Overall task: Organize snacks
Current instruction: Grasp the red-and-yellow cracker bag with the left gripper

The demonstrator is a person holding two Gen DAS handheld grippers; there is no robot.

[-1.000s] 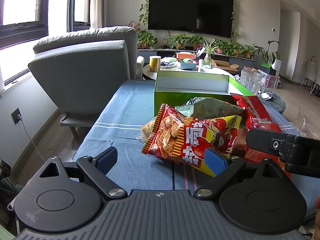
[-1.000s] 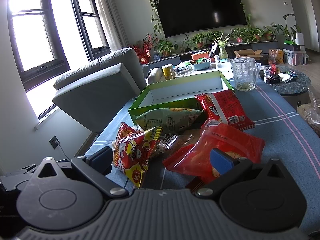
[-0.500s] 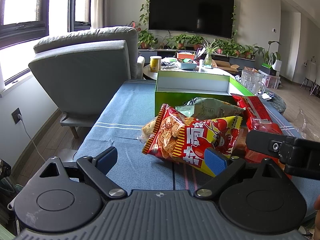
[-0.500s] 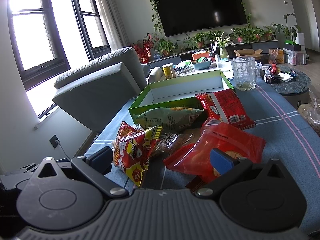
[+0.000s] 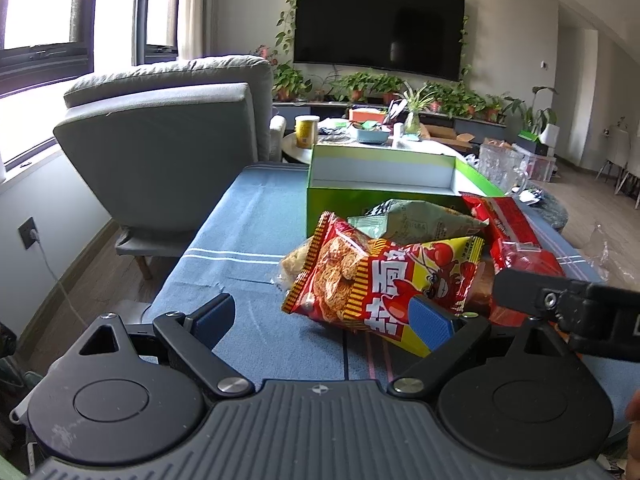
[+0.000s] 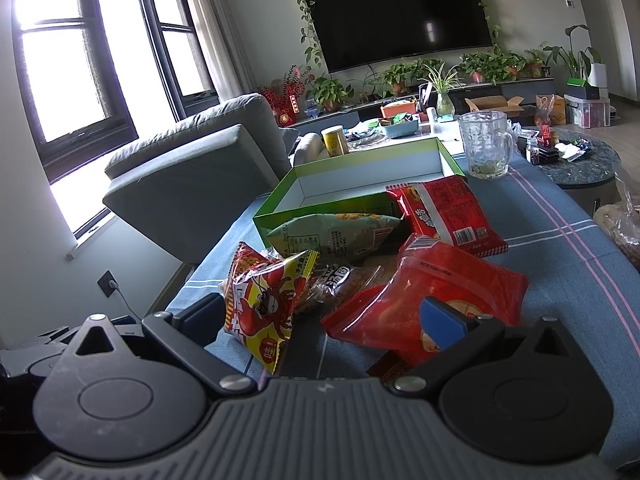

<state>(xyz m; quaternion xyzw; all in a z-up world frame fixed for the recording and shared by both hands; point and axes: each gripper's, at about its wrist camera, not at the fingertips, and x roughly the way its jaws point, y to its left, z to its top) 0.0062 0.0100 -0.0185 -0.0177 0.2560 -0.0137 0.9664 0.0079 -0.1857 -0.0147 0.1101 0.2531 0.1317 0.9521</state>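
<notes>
A heap of snack bags lies on the blue cloth before an open green box (image 5: 380,196) (image 6: 320,184), which is empty. The red-and-yellow crayfish bag (image 5: 384,280) (image 6: 264,300) is nearest. Behind it lie a pale green bag (image 5: 420,220) (image 6: 336,234), a red bag (image 6: 448,208) leaning on the box, and a red pouch (image 6: 448,296). My left gripper (image 5: 324,316) is open, its right pad just in front of the crayfish bag. My right gripper (image 6: 324,316) is open too, low over the pile, holding nothing. Its finger crosses the left wrist view at the right (image 5: 560,300).
A glass mug (image 6: 484,144) stands right of the box. A grey armchair (image 5: 168,152) sits left of the table. Beyond are a cluttered low table with a yellow can (image 5: 306,132), plants and a wall television. A round dark side table (image 6: 580,160) is at right.
</notes>
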